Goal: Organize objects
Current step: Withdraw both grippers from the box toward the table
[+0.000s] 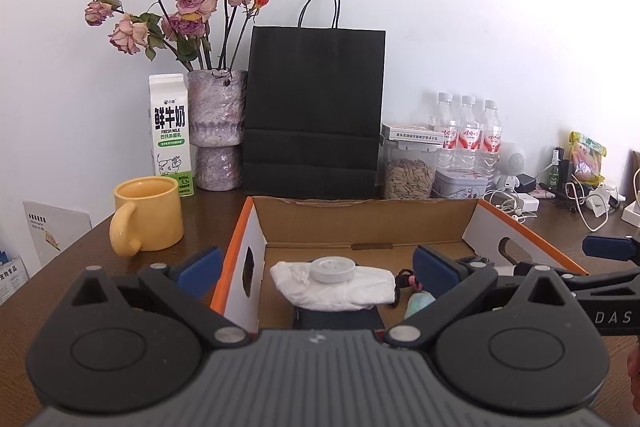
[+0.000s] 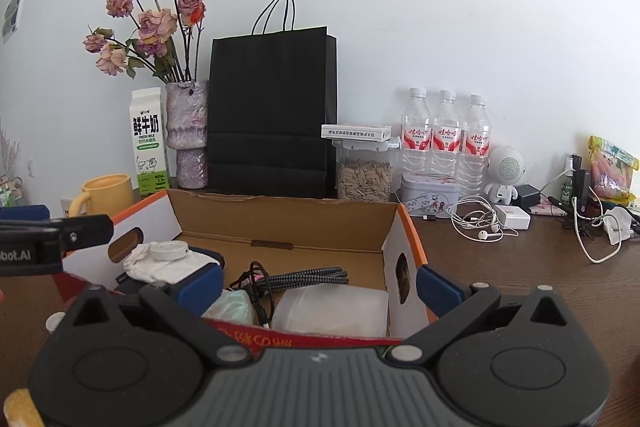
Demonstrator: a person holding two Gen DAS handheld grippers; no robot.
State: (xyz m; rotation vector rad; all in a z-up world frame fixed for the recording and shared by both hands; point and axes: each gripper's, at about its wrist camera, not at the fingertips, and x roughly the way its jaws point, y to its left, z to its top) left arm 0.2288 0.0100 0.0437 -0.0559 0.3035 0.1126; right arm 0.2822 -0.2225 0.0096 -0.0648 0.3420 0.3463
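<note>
Cardboard box, white cloth, braided cable

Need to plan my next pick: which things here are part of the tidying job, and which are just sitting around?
Likely job items:
cardboard box
white cloth
round white lid
braided cable
clear plastic case

Likely just lying about:
yellow mug
milk carton
black paper bag
water bottles
earphones
</note>
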